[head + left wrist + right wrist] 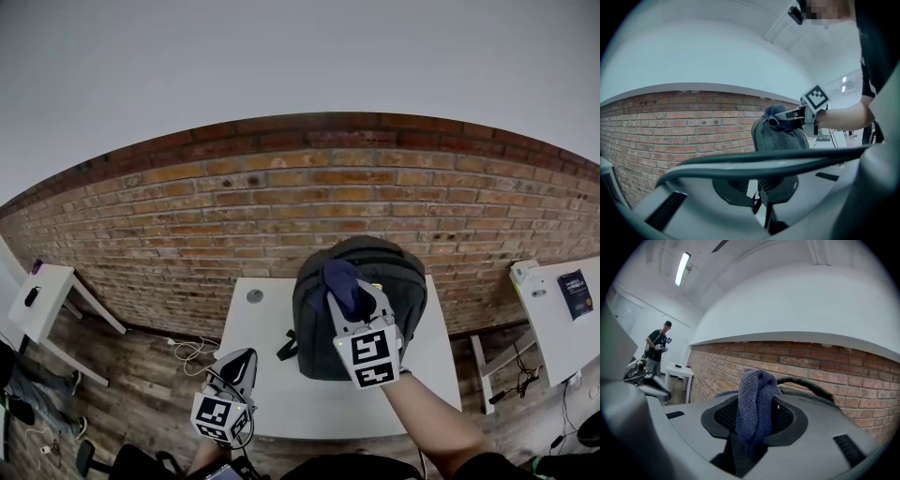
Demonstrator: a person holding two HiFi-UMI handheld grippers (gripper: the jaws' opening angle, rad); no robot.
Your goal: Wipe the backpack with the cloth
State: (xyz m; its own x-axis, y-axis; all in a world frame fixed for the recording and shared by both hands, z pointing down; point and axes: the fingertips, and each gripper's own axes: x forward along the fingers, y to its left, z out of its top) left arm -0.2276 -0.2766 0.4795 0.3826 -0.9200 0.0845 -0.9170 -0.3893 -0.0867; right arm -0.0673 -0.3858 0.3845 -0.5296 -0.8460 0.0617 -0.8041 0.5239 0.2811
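Only the head view shows the whole layout: the backpack stands on a white table before a brick wall. Its long axis runs upright, with the top toward the wall. The right gripper is at its top, and the left gripper hangs low by the table's front left corner, well apart from the bag.

Up close, the right gripper view shows the jaws pinched on the cloth, a blue knit folded over. Its bunched end rises above the pads and its length runs vertically between them. The bag's handle arches just behind. Far left, a person stands by a small table.

From the side, the left gripper view shows the cloth pressed to the bag's crown. The left gripper's own jaws are together, with nothing between them.
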